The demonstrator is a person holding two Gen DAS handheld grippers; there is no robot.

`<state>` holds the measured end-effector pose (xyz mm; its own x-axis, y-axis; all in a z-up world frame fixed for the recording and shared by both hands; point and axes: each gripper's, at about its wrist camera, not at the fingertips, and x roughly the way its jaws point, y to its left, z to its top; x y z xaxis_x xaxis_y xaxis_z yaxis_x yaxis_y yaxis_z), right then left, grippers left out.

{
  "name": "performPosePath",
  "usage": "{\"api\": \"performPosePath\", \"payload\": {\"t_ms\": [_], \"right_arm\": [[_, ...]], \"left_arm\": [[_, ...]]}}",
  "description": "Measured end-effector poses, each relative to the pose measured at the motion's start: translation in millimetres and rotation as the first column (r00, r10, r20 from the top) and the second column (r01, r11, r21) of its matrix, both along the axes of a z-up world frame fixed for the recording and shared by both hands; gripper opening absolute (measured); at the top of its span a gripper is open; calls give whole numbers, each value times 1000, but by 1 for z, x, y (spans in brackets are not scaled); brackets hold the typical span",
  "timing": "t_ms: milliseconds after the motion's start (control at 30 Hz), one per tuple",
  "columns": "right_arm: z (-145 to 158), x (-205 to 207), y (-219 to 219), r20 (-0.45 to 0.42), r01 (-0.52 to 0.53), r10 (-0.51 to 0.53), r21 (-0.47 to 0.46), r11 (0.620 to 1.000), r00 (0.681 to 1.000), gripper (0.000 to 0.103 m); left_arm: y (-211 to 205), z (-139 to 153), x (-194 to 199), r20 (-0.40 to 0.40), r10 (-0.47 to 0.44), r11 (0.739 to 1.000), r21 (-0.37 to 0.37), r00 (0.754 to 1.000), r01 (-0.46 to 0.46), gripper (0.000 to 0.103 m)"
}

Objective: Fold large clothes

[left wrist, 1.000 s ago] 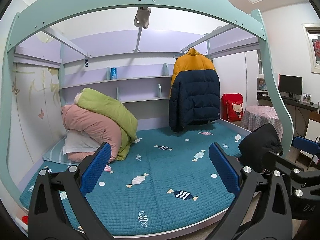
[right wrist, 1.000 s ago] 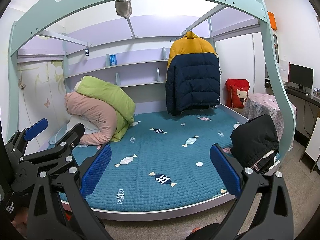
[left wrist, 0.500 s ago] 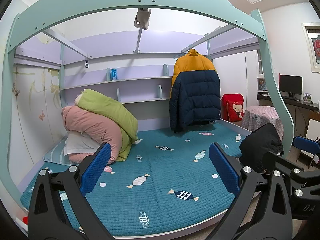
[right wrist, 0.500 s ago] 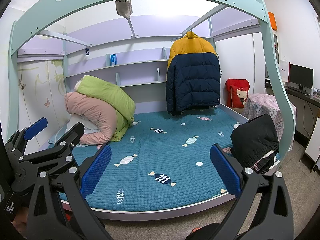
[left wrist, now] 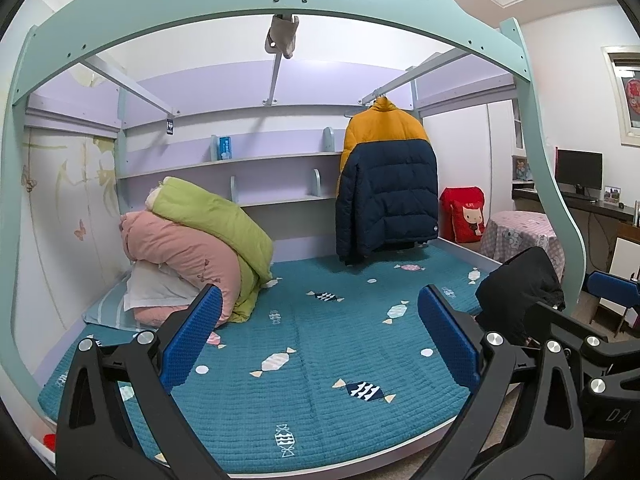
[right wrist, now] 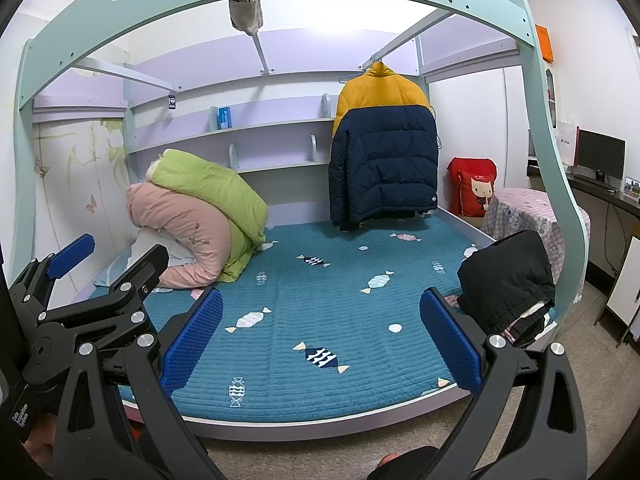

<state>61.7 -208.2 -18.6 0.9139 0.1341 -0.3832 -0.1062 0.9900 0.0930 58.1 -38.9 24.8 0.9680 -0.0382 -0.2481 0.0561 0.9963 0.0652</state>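
Both hand-held grippers (left wrist: 320, 336) (right wrist: 320, 336) wide apart, empty

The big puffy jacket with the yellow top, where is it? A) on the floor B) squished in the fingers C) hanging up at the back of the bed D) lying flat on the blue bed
C: the yellow and navy jacket hangs from a rail above the back of the bed, clear of both open grippers.
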Motion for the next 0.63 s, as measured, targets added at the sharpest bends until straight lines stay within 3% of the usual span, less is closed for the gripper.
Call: {"api": "performPosePath", "payload": {"t_ms": [333,633], "right_arm": [[-6,19,1,-31,8,-8,-4,1000,999,95],[-33,63,20,-104,-27,26,-8,1000,994,95]], "left_arm": [[3,-9,26,-35,-19,1000,-20,999,19,98],[24,-43,74,-121,3,999,-41,993,-8,98]]}}
